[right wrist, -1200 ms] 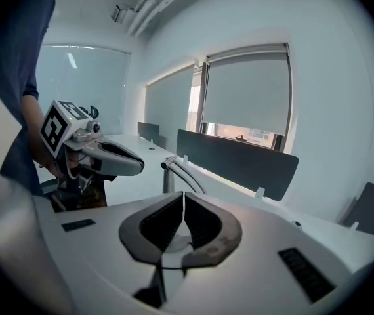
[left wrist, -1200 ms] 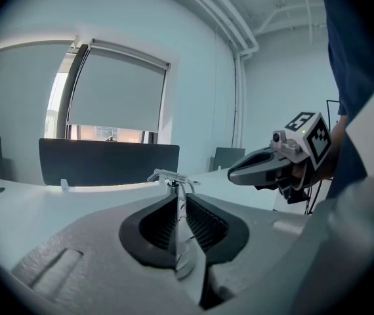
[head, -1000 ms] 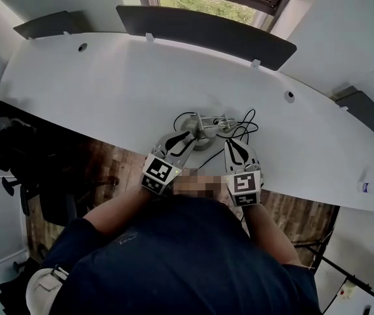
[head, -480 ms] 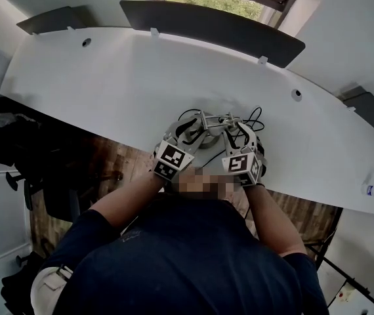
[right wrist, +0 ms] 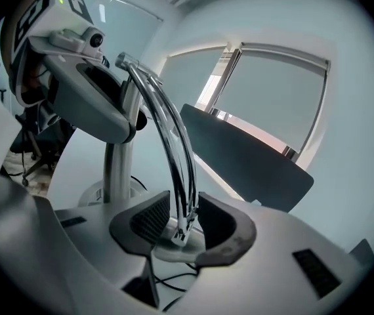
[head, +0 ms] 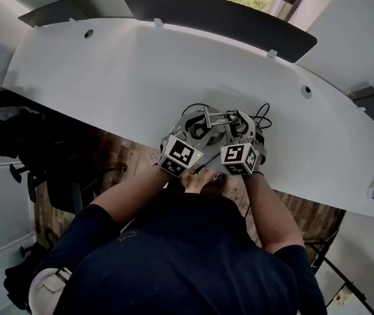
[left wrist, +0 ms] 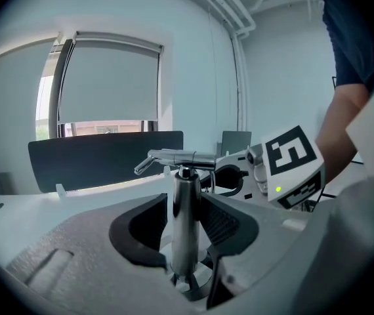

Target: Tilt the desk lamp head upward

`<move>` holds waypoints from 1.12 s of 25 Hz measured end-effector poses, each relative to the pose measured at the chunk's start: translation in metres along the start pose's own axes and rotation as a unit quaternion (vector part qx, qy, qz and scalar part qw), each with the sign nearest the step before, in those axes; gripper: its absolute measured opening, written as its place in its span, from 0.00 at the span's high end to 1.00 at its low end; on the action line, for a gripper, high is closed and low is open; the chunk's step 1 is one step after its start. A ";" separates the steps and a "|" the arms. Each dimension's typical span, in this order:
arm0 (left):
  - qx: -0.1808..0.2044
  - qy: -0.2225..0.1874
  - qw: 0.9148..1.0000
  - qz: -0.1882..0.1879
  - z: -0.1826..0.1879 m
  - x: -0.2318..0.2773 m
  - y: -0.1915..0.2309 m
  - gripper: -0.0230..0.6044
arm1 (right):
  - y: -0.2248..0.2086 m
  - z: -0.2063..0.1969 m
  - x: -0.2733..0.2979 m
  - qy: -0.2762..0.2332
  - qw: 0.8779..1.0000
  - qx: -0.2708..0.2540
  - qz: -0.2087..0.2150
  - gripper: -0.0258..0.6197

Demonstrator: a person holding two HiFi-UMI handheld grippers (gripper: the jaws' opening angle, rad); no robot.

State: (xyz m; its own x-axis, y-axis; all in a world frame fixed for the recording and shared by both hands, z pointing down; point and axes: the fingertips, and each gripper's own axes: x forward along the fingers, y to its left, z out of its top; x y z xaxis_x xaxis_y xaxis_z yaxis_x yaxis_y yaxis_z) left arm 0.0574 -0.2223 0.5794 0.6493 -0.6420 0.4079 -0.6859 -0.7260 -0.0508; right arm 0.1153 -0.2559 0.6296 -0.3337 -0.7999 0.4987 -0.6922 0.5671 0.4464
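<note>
A second ago both grippers hung at the front edge of the curved white table (head: 121,71), short of the chrome desk lamp (head: 208,126); now they have pushed in and flank it. The left gripper (left wrist: 184,218) has spread its jaws to full width around the lamp's upright chrome post (left wrist: 184,189). The post stands between the pads with a sliver of gap on its left side, so nothing is clamped yet. The lamp sits near the table's front edge, just ahead of the person. Its slim twin-rod lamp head (right wrist: 167,136) leaves the joint atop the post and runs rightward, long axis roughly along the table's front edge and about level, with its free end inside the right gripper (right wrist: 182,218). That gripper, shut a second ago, sprang apart and its jaws are now closing, the rods between the ribbed pads but not visibly pinched. I judge the grasp is being set: post to be steadied, head end to be raised; the tilt has not begun
</note>
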 end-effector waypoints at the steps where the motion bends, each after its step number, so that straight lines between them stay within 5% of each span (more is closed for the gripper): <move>1: 0.006 0.001 1.000 -0.001 0.000 0.001 -0.001 0.72 | -0.001 0.000 0.003 0.002 1.000 -0.003 -0.004 0.76; 11: 0.052 -0.006 0.998 -0.020 -0.002 0.004 -0.005 0.75 | -0.014 0.003 0.005 0.028 0.999 -0.007 -0.012 0.85; 16: 0.050 -0.015 0.998 -0.022 -0.003 0.002 -0.005 0.75 | -0.042 0.016 -0.011 0.034 0.994 -0.081 -0.060 0.85; 22: 0.038 -0.021 0.999 -0.019 -0.007 -0.001 -0.004 0.75 | -0.072 0.056 -0.041 0.052 0.949 -0.282 -0.131 0.87; 28: 0.023 -0.022 0.999 -0.026 -0.001 -0.004 -0.006 0.75 | -0.084 0.091 -0.063 0.064 0.903 -0.387 -0.173 0.86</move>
State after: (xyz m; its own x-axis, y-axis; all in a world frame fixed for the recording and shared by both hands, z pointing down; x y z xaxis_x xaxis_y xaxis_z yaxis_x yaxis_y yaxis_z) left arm 0.0586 -0.2154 0.5790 0.6979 -0.6129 0.3705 -0.6357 -0.7684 -0.0737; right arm 0.1361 -0.2710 0.4930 -0.0710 -0.9545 0.2895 -0.0698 0.2943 0.9532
